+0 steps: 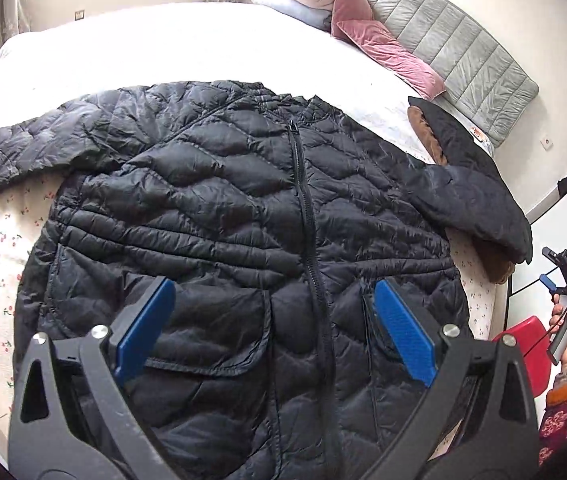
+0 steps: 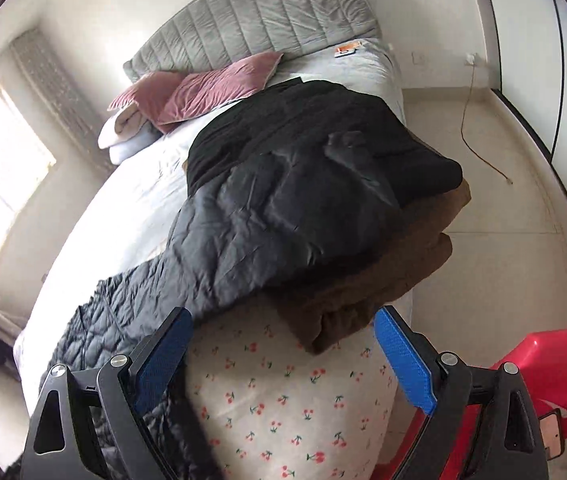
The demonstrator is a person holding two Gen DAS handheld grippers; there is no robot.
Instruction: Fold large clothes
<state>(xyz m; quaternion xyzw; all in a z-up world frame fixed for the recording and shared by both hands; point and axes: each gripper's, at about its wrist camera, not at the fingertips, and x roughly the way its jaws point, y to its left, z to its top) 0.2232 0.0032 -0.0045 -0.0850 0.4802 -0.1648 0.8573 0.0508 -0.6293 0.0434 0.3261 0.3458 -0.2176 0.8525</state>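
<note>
A black quilted puffer jacket [image 1: 243,208] lies flat, front up and zipped, on the bed, both sleeves spread out. My left gripper [image 1: 275,304] is open and empty, hovering above the jacket's lower front, one blue pad over each pocket. The jacket's right sleeve [image 2: 267,216] drapes over a stack of folded clothes. My right gripper [image 2: 283,344] is open and empty, above the cherry-print sheet [image 2: 291,408] at the bed's corner, just short of that sleeve and stack. It also shows in the left wrist view [image 1: 563,276], held off the bed's right side.
A folded brown garment [image 2: 383,280] and a black one [image 2: 323,120] are stacked at the bed's right edge. Pink pillows [image 1: 379,44] and folded blankets [image 1: 295,0] lie by the grey headboard [image 1: 455,48]. A red plastic stool [image 2: 555,360] stands on the tiled floor beside the bed.
</note>
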